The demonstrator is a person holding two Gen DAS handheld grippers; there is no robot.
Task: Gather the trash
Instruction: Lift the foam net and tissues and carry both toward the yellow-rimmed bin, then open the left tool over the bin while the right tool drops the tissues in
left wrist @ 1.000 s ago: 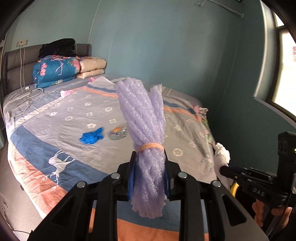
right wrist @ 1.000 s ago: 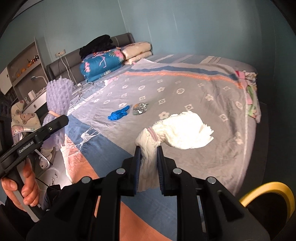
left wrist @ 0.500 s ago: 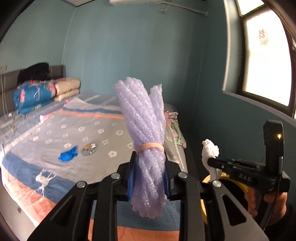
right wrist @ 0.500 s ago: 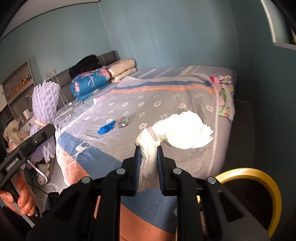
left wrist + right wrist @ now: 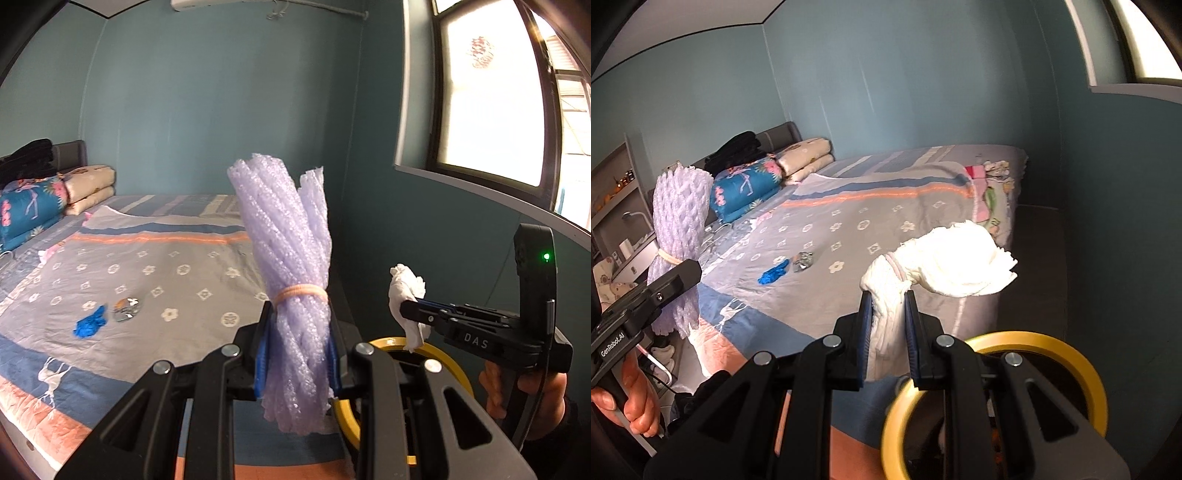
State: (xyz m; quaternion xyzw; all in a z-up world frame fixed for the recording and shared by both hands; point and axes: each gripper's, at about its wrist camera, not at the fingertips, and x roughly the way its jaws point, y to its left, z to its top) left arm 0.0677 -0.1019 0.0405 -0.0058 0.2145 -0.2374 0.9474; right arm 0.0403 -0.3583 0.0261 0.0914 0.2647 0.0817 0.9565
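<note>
Both claws are clamped on trash: the left gripper [image 5: 295,363] on upright foam [image 5: 291,280], the right gripper [image 5: 888,339] on tissue [image 5: 945,262]. The bin [image 5: 1071,350] sits at lower right of the right view, directly under that claw, so it looks nearer.

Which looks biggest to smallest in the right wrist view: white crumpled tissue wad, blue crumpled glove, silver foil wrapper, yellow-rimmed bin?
1. Yellow-rimmed bin, though partly hidden and close to the camera.
2. White crumpled tissue wad, also near, held in the right gripper's fingers.
3. Blue crumpled glove and silver foil wrapper: both small, far off on the bed; too alike to rank.
</note>
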